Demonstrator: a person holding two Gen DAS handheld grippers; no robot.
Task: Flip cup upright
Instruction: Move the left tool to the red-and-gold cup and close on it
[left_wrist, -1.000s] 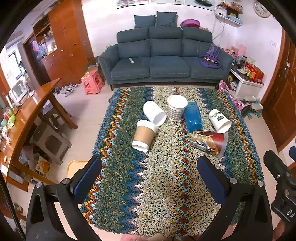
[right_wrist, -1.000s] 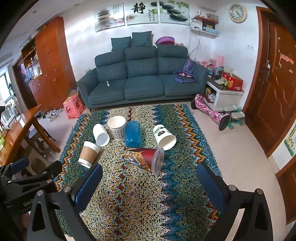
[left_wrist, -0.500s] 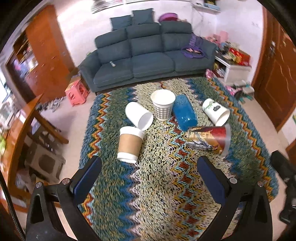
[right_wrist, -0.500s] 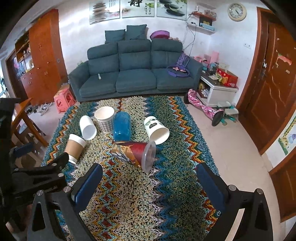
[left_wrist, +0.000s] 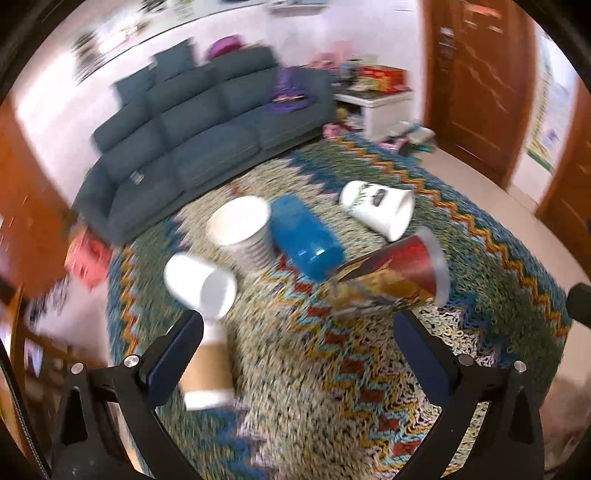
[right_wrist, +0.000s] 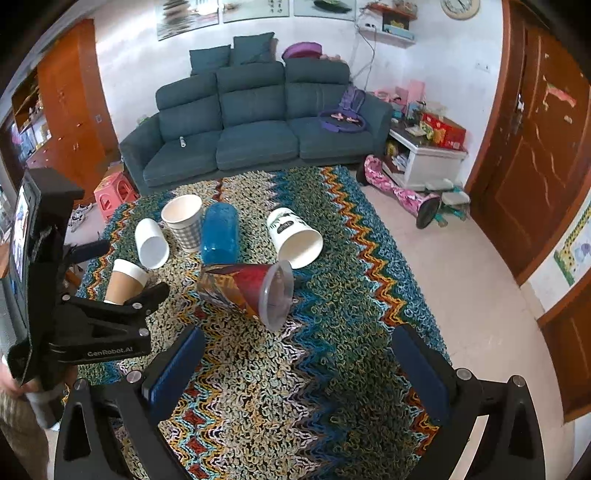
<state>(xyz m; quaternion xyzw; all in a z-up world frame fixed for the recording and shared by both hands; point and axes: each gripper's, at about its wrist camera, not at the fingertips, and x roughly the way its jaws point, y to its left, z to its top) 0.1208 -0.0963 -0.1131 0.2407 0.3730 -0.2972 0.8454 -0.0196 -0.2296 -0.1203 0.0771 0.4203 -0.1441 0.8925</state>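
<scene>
Approaching phase: both grippers hang above the zigzag rug (right_wrist: 266, 387), jaws wide apart and empty. The nearest fallen cup, the red printed cup (right_wrist: 243, 291), lies on its side ahead of the right gripper (right_wrist: 295, 373), centred between its jaws, clear lid facing the right jaw. Ahead of the left gripper (left_wrist: 299, 369) the same cup sits toward the right jaw; the brown sleeved cup (left_wrist: 207, 373) lies just beside the left jaw.

Risks: a tapered cup on shaggy pile may roll or squirt out under an off-centre clamp; the left view is blurred, so aim is uncertain. Both grippers pitch downward toward the rug.
</scene>
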